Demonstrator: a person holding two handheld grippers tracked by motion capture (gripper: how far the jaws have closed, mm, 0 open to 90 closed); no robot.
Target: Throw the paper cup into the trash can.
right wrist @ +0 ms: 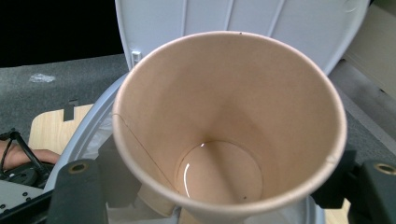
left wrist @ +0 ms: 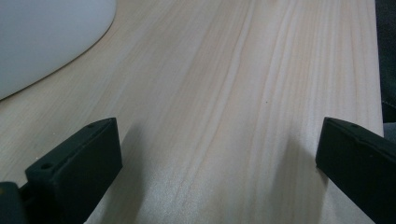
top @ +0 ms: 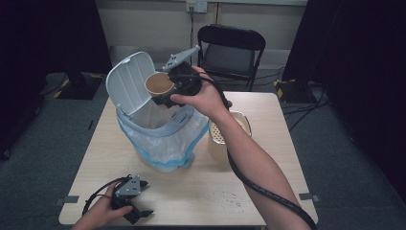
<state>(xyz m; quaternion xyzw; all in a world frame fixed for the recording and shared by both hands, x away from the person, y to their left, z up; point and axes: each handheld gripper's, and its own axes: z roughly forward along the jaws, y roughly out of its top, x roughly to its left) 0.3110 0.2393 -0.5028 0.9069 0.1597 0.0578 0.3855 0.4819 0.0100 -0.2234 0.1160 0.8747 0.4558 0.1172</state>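
The right gripper (top: 165,93) is clenched on a brown paper cup (top: 159,84). It holds the cup up in the air, above the open top of a small bin (top: 158,129). The cup is tipped on its side, so its open mouth faces the high camera. In the right gripper view, the paper cup (right wrist: 229,126) sits between the two black jaws, one on each side near its bottom. You can look right down into it. A little shiny wet spot shows at the bottom of the cup.

The bin stands on the table (top: 201,191), near the far left corner. It has a white bag (top: 163,143) inside, and the bag hangs over the rim. The grey lid (top: 127,81) is flipped up and stands behind the cup.

A tan tub (top: 221,136) stands just beside the bin, toward the right edge of the table. Part of it is hidden by the person's arm. A few small crumbs (top: 232,197) lie near the front edge of the table.

The left gripper (top: 139,208) rests by the front left corner of the table. Its jaws are wide apart and hold nothing. In the left gripper view, bare wood lies between them.

A black folding chair (top: 230,52) stands behind the table.
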